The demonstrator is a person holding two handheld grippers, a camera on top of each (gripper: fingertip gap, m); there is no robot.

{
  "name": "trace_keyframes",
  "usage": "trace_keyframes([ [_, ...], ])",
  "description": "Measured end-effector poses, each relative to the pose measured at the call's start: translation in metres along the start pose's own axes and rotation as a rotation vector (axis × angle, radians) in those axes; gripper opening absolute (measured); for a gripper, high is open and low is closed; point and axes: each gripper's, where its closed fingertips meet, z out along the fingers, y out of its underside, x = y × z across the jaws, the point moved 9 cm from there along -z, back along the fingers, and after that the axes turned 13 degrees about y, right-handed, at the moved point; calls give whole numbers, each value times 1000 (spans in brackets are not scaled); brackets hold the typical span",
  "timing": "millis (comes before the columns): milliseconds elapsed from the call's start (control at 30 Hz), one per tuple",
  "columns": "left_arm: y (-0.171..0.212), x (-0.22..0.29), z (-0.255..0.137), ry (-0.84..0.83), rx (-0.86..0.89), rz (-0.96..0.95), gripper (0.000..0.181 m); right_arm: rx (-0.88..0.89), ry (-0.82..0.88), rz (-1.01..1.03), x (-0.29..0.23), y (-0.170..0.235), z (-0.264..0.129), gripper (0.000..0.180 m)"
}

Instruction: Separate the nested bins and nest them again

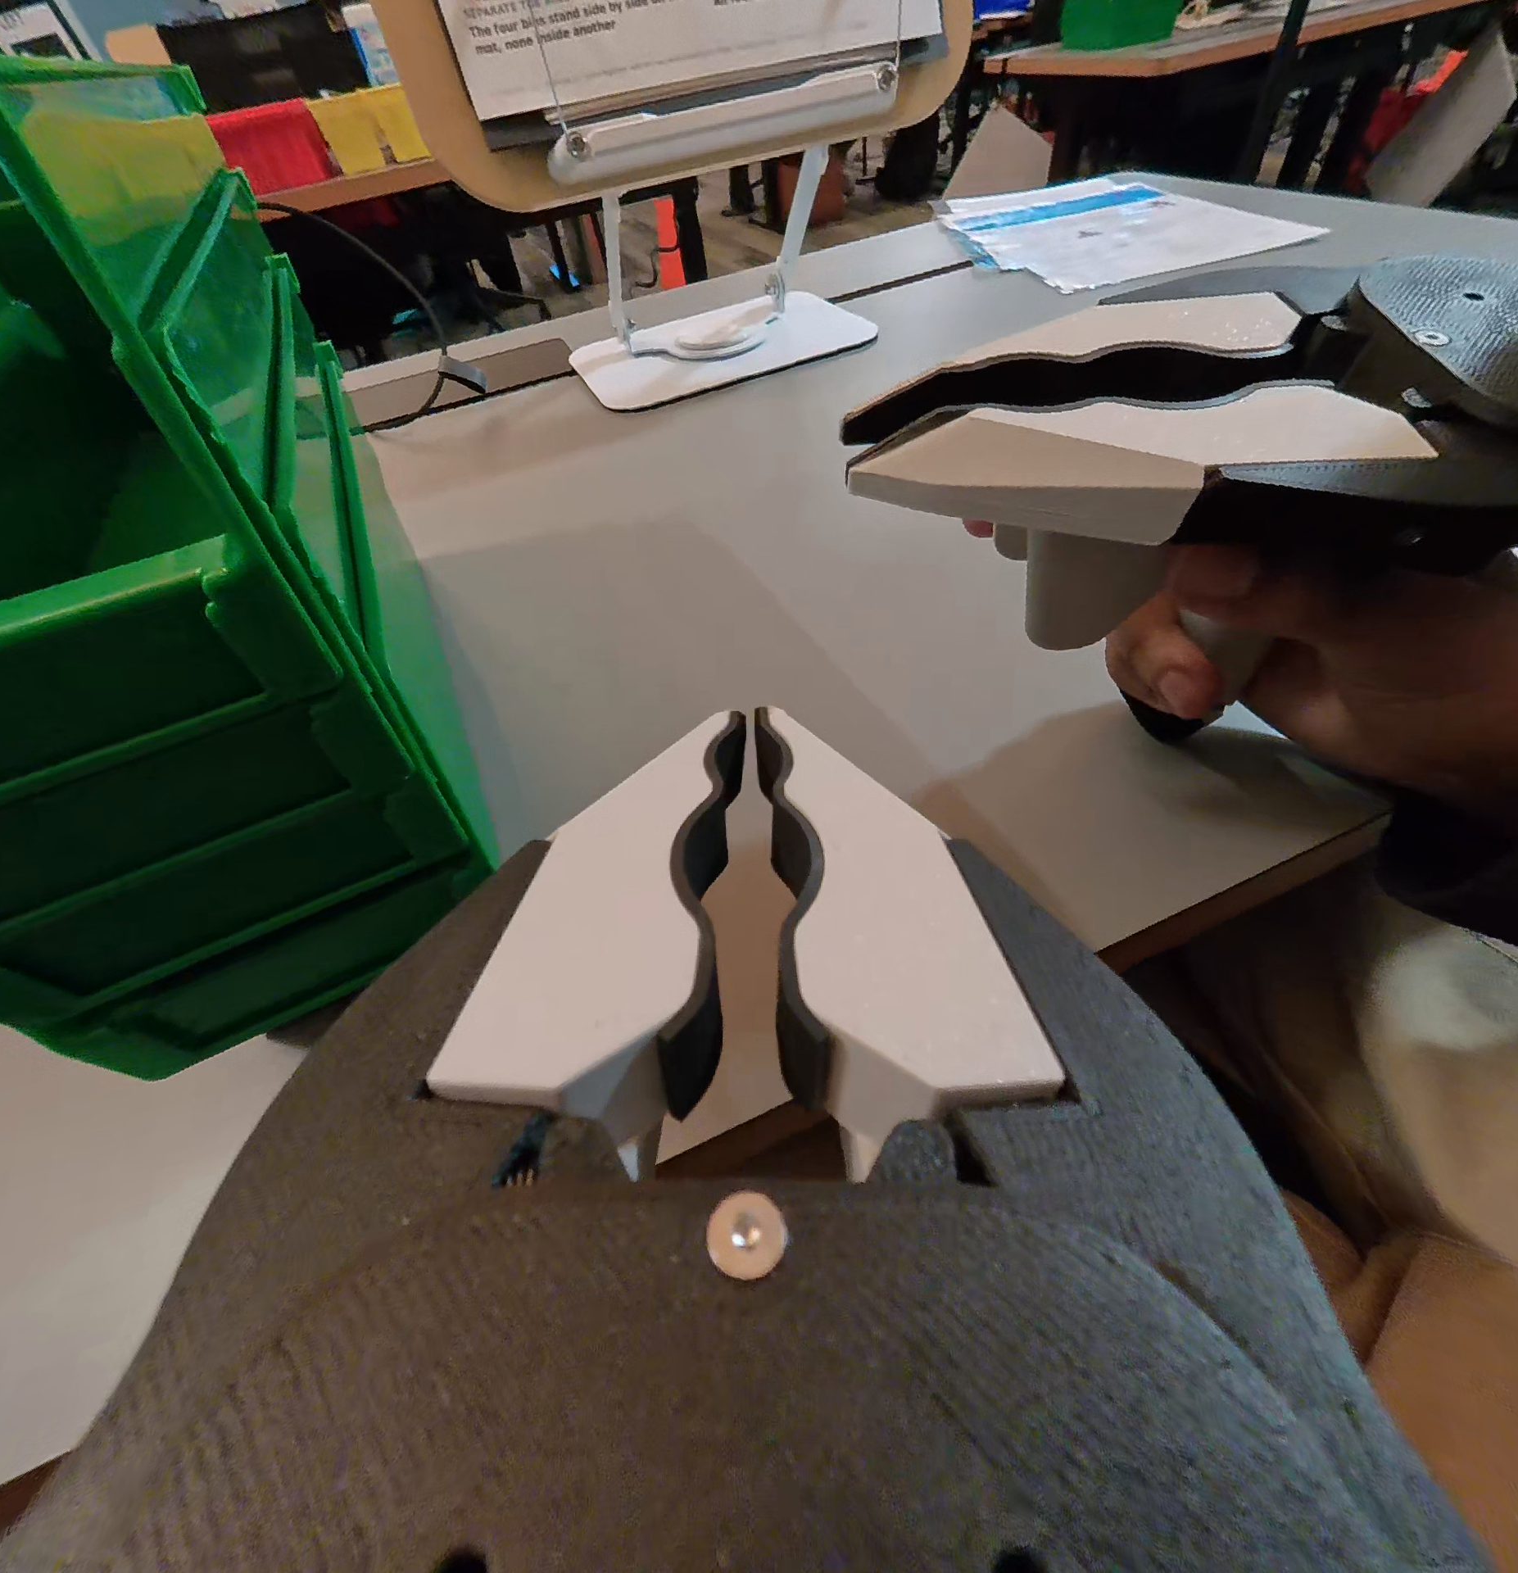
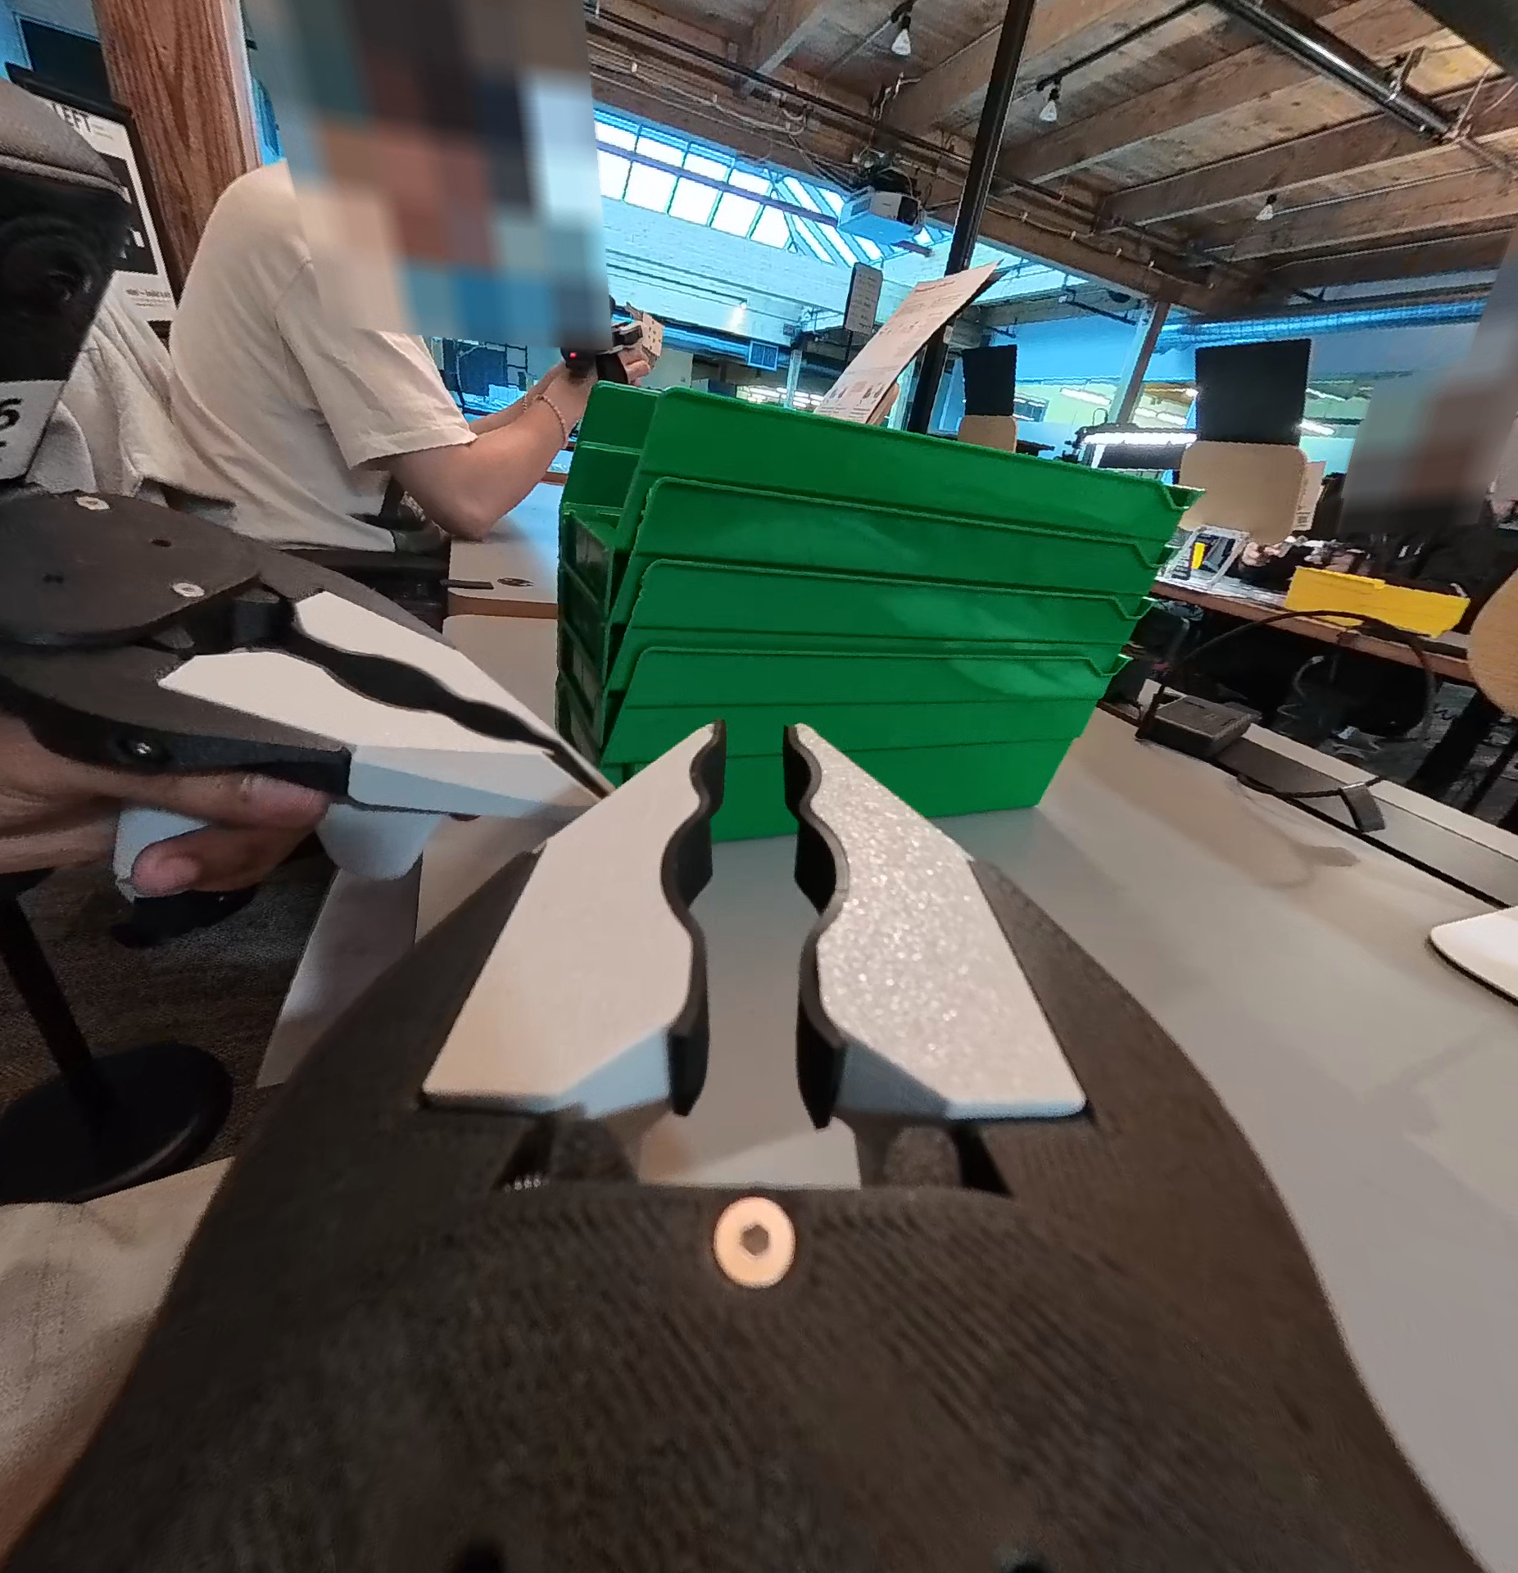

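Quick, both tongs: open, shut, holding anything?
Left tongs: shut, tips nearly touching, holding nothing.
Right tongs: open slightly, empty, short of the green bins.

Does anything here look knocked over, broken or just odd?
Nothing stands out. The green bins sit nested in one upright stack on the grey table, undamaged as far as shows. Both tools, left and right, are empty and clear of them.

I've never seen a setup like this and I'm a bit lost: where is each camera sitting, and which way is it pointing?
Left wrist view: sits on the left gripper, jaws nearly shut, looking across the grey table at a document stand; the green bins stand at its left, the person's hand at its right.
Right wrist view: sits on the right gripper, jaws slightly apart, facing the bins straight on.
Shared: the bin stack, the table, and each view shows the other gripper.
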Motion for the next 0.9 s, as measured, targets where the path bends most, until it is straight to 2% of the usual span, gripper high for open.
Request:
trace_keyframes([
  [33,0,0,0,-4,5,-4,31,0,0,-1,0,0,0,12],
  [133,-6,-3,-3,-48,26,-54,75,0,1,-2,0,0,0,12],
  [200,-11,-3,-5,-69,51,-72,95,-1,3,-4,0,0,0,12],
  [267,-18,-3,-11,-108,75,-70,105,-4,4,-4,0,0,0,13],
  [367,-44,-10,-26,-245,88,-57,103,-2,10,2,1,0,0,12],
  [467,-90,-38,-35,-344,13,-38,108,5,14,8,1,0,0,12],
  [533,-128,-65,-35,-378,-36,-30,121,8,19,10,2,0,-1,12],
  [600,-160,-96,-23,-362,-151,-37,130,6,19,14,3,0,0,12],
  [667,-176,-135,-1,-367,-332,-69,138,7,24,20,5,0,0,12],
  [767,-170,-178,33,-285,-628,-256,141,10,38,41,9,0,0,12],
  [900,-160,-198,58,-244,-835,-321,139,18,55,73,14,-1,0,12],
])
